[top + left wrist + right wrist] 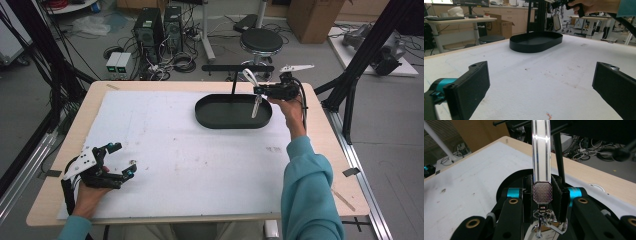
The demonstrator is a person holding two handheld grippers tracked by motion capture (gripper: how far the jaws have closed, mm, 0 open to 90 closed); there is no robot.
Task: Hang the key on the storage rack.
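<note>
The right gripper (pixel 261 90) hangs above the tray's (pixel 210 118) right end, beside its upright post (pixel 233 86), with a metal clip (pixel 541 165) (perhaps a carabiner) between its jaws. The left gripper (pixel 122 160) sits well apart, nearer the table's (pixel 320 150) front-left corner.

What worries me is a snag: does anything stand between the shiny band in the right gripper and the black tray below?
Nothing visible does. The right gripper, shut on the band, holds it over the right end of the tray, whose floor looks bare. The stand's post rises beside the band, not under it.
</note>
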